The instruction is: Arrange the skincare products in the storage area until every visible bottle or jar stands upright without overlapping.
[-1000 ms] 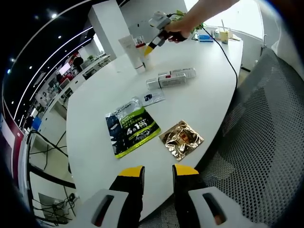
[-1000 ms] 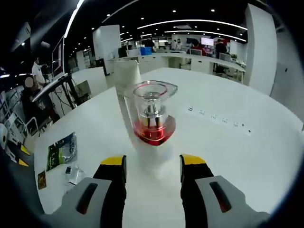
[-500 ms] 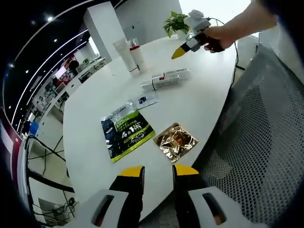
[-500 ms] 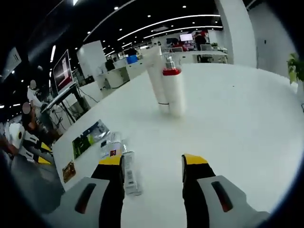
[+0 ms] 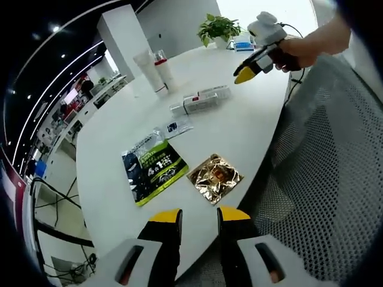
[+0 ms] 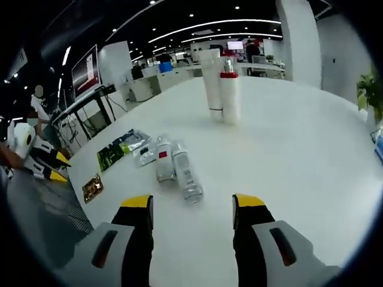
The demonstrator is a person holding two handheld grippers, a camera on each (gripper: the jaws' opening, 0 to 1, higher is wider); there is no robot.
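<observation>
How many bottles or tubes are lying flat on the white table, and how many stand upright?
2 lie flat, side by side mid-table: one bottle and a second bottle. 2 stand upright farther back, close together: a white tube and a red-banded bottle. Others may be hidden.

An open-plan office; long strip lights (image 6: 215,25) and small spot lamps run across a dark ceiling at 12 o'clock in the right gripper view; beneath them stand rows of white desks (image 6: 179,75) with monitors, and a wall screen (image 6: 85,63) hangs at 10 o'clock; square white pillars (image 6: 297,36) rise from the floor; the large rounded white tabletop (image 5: 239,128) has a mesh office chair (image 5: 311,197) at 4 o'clock in the left gripper view and a potted plant (image 5: 216,27) at 12 o'clock; a person (image 6: 37,107) stands at 9 o'clock.
</observation>
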